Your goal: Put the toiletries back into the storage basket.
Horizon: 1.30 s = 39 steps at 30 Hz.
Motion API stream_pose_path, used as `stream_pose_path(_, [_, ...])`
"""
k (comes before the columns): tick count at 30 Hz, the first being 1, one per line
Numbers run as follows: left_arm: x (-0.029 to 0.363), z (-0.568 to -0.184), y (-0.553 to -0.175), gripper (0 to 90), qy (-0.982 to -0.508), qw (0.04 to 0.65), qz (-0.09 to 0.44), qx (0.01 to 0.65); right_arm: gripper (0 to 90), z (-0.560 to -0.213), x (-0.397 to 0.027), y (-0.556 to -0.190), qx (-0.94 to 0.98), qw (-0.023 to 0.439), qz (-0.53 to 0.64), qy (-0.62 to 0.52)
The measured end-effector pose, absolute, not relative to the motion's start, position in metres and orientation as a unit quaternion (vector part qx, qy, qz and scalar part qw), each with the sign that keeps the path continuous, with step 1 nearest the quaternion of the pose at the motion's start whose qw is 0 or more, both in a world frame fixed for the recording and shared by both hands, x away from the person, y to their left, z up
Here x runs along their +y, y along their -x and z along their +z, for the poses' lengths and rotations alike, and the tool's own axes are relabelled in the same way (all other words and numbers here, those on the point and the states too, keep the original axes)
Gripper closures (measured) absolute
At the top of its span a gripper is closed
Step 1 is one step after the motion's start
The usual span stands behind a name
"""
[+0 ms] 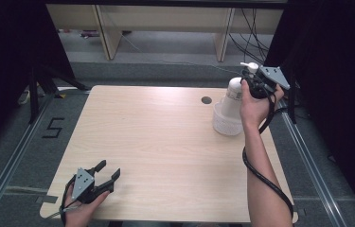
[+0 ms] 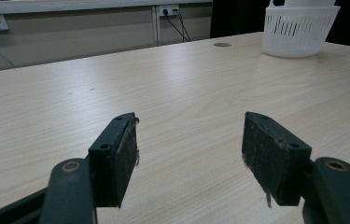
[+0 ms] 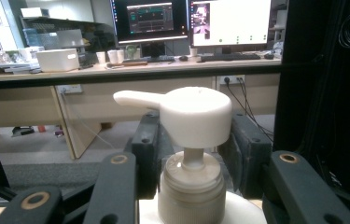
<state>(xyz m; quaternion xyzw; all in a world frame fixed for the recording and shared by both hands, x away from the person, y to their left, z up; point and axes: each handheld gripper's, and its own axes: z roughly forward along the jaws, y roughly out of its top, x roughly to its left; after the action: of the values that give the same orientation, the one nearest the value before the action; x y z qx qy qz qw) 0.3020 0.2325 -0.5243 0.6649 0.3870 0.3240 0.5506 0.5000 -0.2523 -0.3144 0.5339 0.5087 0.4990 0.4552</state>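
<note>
A white pump bottle [image 1: 234, 92] stands in a white basket [image 1: 226, 124] near the counter's [image 1: 165, 146] far right edge. The right tool [image 1: 252, 80] sits at the bottle's top, its jaws closed on either side of the pump head [image 3: 189, 114], just under the spout. The right hand [image 1: 254, 105] reaches in from the right edge, forearm stretched forward. The left tool [image 1: 105, 174] rests near the near left corner, jaws wide apart and holding nothing, well apart from the bottle.

Even overhead light, dark side margins, soft shadows, slight blur.
</note>
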Motion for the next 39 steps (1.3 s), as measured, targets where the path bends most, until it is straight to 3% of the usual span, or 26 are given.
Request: stream_pose_path(39, [0.232, -0.524, -0.301, 35.2, -0.669, 0.544, 0.324, 0.39, 60.5, -0.343, -0.249, -0.502, 0.53, 0.44, 0.479, -0.545])
